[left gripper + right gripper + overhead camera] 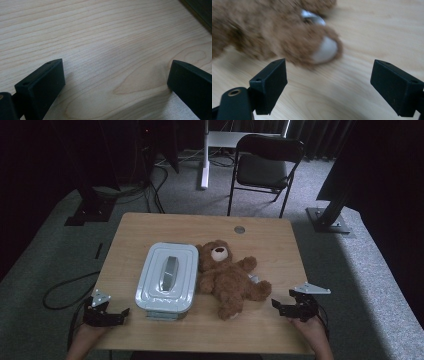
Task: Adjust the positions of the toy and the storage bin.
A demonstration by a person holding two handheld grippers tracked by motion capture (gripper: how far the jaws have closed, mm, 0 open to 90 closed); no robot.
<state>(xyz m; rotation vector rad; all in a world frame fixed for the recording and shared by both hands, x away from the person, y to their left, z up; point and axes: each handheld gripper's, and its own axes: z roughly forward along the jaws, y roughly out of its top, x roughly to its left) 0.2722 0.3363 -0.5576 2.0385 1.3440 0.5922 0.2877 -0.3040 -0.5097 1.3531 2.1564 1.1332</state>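
We are holding the right gripper [278, 305] at lower right, jaws apart, facing the teddy bear [227, 275]; the left gripper [122, 314], lower left, is gaping beside the lidded tin [167, 277].

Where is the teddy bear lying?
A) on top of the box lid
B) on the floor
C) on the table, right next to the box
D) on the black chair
C: the teddy bear lies on its back on the table, beside the closed box.

Fuzzy brown plush teddy bear [227, 277], matt pale-grained wooden table [270, 240], smooth grey tin [167, 277].
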